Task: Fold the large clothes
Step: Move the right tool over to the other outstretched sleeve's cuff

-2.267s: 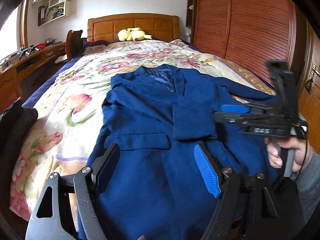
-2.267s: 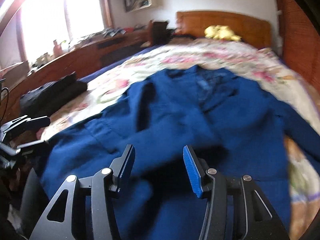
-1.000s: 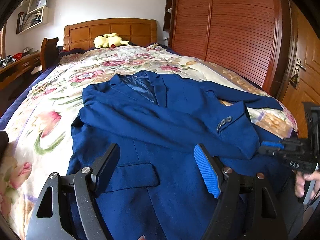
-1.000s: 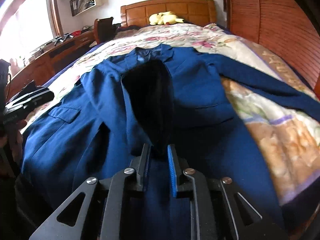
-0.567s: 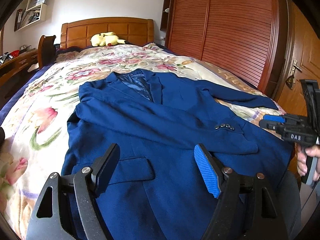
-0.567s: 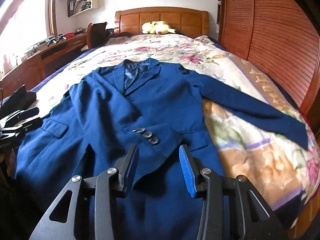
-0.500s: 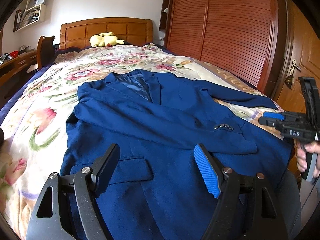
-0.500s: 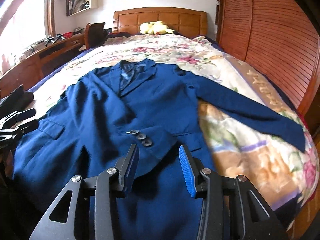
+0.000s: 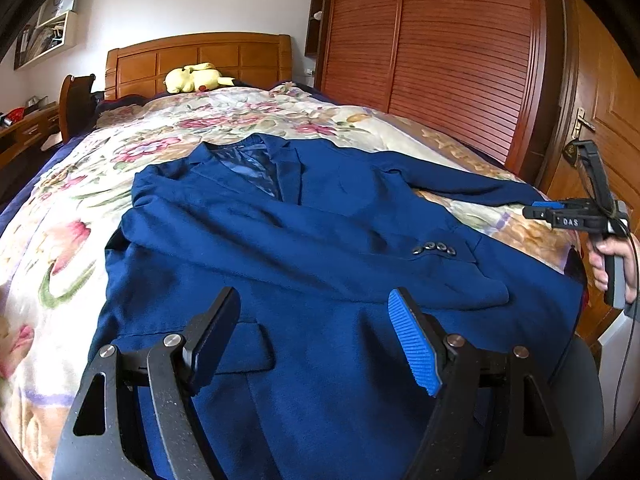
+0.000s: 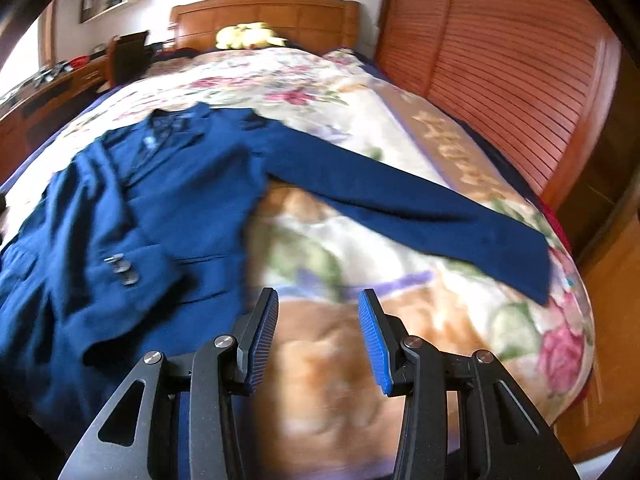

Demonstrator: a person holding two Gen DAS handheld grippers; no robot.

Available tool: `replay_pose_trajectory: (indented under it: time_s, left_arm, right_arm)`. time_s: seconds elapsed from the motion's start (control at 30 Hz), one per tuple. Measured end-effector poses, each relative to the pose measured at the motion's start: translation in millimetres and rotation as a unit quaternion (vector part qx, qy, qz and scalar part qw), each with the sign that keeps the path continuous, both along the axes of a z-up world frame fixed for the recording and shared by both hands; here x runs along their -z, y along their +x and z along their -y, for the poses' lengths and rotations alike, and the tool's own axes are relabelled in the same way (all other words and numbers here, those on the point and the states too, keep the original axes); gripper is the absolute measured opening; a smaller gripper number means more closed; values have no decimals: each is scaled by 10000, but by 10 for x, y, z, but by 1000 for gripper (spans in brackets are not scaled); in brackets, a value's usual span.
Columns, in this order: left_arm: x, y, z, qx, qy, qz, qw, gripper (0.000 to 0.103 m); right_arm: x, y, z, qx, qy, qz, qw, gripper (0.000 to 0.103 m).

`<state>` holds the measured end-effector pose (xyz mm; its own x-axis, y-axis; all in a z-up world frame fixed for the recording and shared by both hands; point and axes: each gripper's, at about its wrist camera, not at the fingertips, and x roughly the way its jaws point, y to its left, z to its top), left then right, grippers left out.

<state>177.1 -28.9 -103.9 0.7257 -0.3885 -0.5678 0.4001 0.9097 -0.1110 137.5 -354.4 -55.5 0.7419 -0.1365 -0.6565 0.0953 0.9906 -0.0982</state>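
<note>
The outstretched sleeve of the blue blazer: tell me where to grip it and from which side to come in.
Grip the outstretched sleeve at its cuff end, coming from the foot of the bed with the right gripper, which is open and nearest. The sleeve lies flat and straight on the floral quilt, away from the blazer body, so the cuff's free edge probably pinches most easily.

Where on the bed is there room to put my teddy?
Bare quilt shows between the jacket collar and the yellow plush, and between its body and stretched sleeve. The near middle is crowded by the jacket.
</note>
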Motion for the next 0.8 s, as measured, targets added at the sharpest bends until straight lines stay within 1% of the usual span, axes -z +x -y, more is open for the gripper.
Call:
replay_pose_trajectory:
  time_s: [0.2, 0.27, 0.33, 0.43, 0.63, 0.7, 0.8]
  left_arm:
    - [11, 37, 102, 17, 37, -2, 10000, 77]
    - [27, 53, 132, 23, 70, -18, 10000, 77]
    - [48, 76, 163, 32, 93, -38, 9999, 77]
    - [79, 111, 195, 40, 117, -80, 9999, 77]
    - [149, 177, 247, 22, 180, -167, 9997, 77]
    - [176, 186, 266, 20, 209, -192, 9996, 77]
    - [218, 196, 290, 14, 275, -225, 9994, 77]
  right_arm:
    - [41, 201, 518, 549, 34, -137, 9984, 44]
    - [52, 306, 700, 710, 81, -185, 9973, 47]
    - [57, 409, 868, 821, 113, -218, 9963, 53]
    - [41, 543, 1049, 980, 68, -248, 9949, 58]
    - [29, 770, 1454, 1375, 116, -290, 9900, 59]
    - [36, 795, 1593, 1489, 175, -274, 9883, 59]
    - [32, 851, 1754, 1641, 123, -266, 9860, 59]
